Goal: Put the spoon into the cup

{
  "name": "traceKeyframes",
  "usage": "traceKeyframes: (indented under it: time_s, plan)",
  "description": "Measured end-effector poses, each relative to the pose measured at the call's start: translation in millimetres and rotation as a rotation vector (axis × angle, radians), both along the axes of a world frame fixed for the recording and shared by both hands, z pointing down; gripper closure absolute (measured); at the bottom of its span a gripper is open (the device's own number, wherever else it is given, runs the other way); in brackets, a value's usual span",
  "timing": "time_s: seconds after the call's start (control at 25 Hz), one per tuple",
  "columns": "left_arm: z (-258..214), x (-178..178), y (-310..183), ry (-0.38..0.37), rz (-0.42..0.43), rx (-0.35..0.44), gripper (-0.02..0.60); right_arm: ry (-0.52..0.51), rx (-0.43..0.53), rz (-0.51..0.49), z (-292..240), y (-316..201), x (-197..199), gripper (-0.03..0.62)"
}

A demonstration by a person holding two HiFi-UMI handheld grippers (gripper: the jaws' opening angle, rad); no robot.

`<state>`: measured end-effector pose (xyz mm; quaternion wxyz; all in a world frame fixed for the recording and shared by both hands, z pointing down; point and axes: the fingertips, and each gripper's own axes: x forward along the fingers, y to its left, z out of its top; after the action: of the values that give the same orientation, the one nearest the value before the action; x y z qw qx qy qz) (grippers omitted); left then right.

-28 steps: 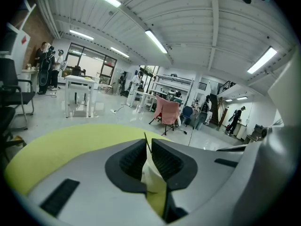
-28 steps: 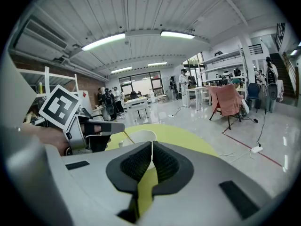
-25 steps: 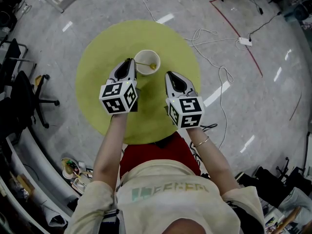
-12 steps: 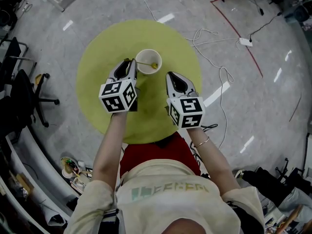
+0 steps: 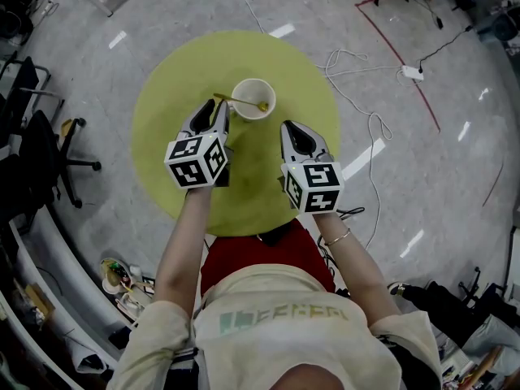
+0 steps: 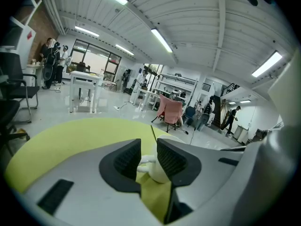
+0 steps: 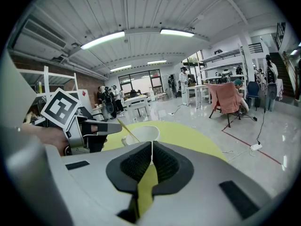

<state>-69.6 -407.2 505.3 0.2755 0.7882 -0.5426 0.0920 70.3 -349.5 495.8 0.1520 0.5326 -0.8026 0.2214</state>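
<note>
On the round yellow-green bench (image 5: 179, 161) a white cup (image 5: 242, 88) stands upright near the far middle, and the spoon (image 5: 240, 101) already lies in it: its yellow bowl rests down inside by the right wall, while the thin stem leans over the left rim and sticks out past it. The left tool (image 5: 217, 108) sits just beside the cup on its left, with the stem's free end above its tips. The left gripper view shows its pads a narrow gap apart. The small cup handle (image 6: 143, 161) shows in that gap and the stem rises above the right pad, not between the two. The pads appear not to pinch anything, though whether they brush the cup handle is hard to settle. The right tool (image 5: 290, 128) hovers near the cup on its right, clear of it, its pads closed together with nothing between them. Judged from how things lie, the main step is done, since the cup alone seems to carry the spoon. What seems left is to draw both tools away without nudging the overhanging stem, which could tip the spoon out.
</note>
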Motion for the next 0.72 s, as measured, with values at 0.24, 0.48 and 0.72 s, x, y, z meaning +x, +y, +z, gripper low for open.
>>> traceKeyframes:
  time_s: [0.24, 0.48, 0.72]
  plan:
    - [1.9, -14.8, 14.1, -0.004, -0.015, 0.0, 0.482, -0.004, -0.009, 0.004, 1.9, 10.8, -8.3, 0.557]
    - [2.8, -27.3, 29.2, -0.014, -0.03, -0.001, 0.482, 0.013, -0.008, 0.008, 2.7, 23.7, -14.5, 0.557]
    - [-0.5, -44.0, 50.5, -0.017, -0.031, 0.003, 0.485, 0.015, -0.001, 0.019, -0.7, 43.6, -27.0, 0.557]
